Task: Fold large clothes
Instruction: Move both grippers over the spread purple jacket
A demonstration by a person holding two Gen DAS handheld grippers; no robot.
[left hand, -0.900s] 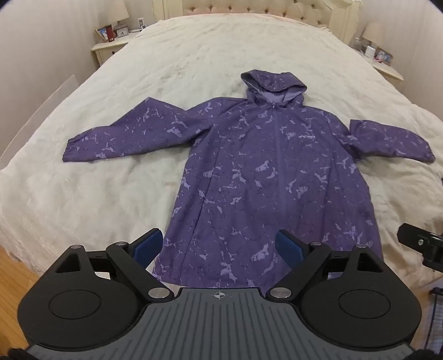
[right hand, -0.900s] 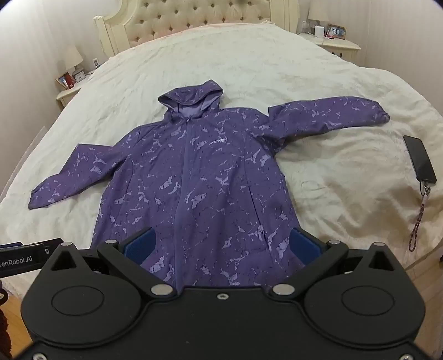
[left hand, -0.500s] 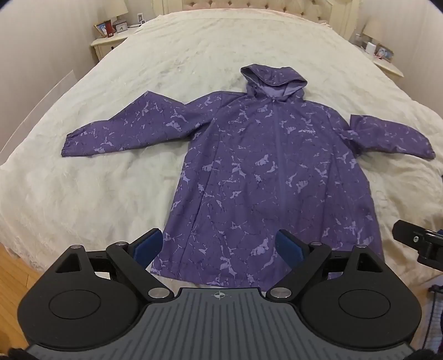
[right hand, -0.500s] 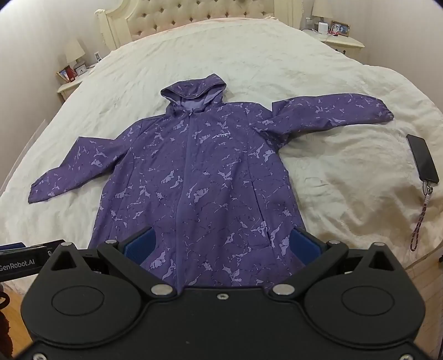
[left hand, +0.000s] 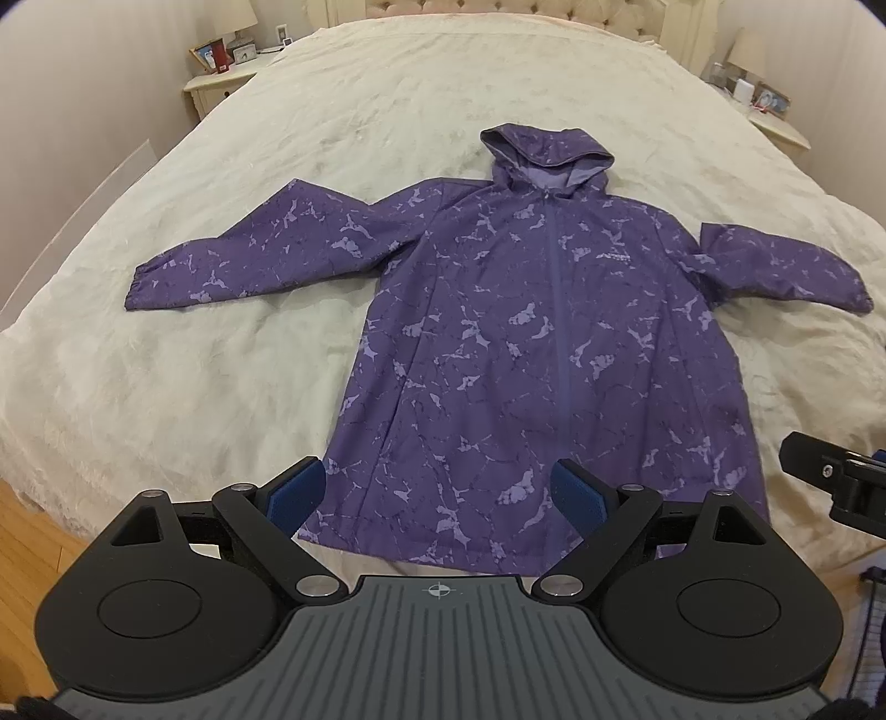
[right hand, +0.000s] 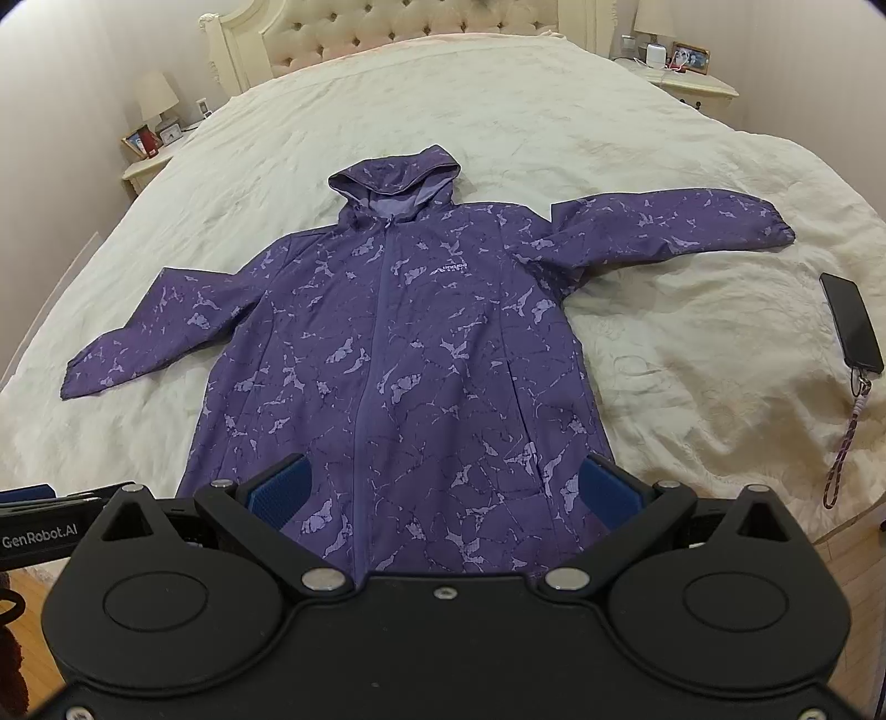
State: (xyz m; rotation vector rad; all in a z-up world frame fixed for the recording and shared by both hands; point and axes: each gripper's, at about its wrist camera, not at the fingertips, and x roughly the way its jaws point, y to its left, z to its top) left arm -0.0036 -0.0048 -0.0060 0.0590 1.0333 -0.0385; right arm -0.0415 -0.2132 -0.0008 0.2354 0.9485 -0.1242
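Observation:
A purple hooded jacket (left hand: 531,354) (right hand: 398,354) with a pale marbled print lies face up and zipped on the cream bed (left hand: 343,111), sleeves spread out to both sides, hood toward the headboard. My left gripper (left hand: 437,493) hovers open above the jacket's hem, left of the zip, with nothing between its blue pads. Over the hem on the right side of the zip, my right gripper (right hand: 443,490) also stands wide open and holds nothing. Part of the right gripper's body shows at the right edge of the left wrist view.
A black phone (right hand: 850,321) with a braided strap (right hand: 841,448) lies on the bed (right hand: 554,111) right of the jacket. Nightstands with lamps (right hand: 147,141) (right hand: 684,72) flank the tufted headboard (right hand: 415,22). Wooden floor (left hand: 27,554) shows at the foot of the bed.
Both grippers have moved forward and lower toward the jacket's hem, so the jacket looks larger and lower in both views. Both stay open.

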